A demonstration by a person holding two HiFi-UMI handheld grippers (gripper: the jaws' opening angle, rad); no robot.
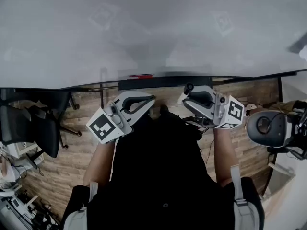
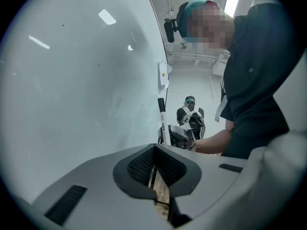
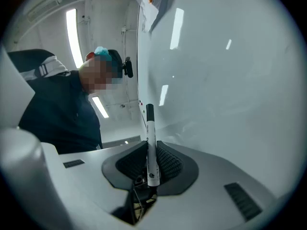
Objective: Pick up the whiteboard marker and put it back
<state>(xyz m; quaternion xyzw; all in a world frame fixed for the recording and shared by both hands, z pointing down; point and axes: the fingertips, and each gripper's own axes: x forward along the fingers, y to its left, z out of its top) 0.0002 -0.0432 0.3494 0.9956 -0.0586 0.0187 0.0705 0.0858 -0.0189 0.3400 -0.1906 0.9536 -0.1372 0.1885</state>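
Note:
The whiteboard marker [image 3: 151,147], white with a black cap, stands upright between the pads of my right gripper [image 3: 149,146], which is shut on its lower barrel. Its cap [image 1: 187,88] points toward the whiteboard [image 1: 144,28]. In the left gripper view the marker [image 2: 161,119] and the right gripper [image 2: 181,135] show close beside the board. My left gripper [image 1: 149,100] hangs beside the right one, near the board's lower edge. Its jaws are shut with nothing between them [image 2: 154,150].
A dark ledge [image 1: 163,83] runs along the whiteboard's bottom edge, with a small red thing [image 1: 140,75] on it. A white item with an orange dot [image 2: 164,75] is stuck on the board. An office chair [image 1: 41,123] stands left, a grey-black device [image 1: 268,126] right.

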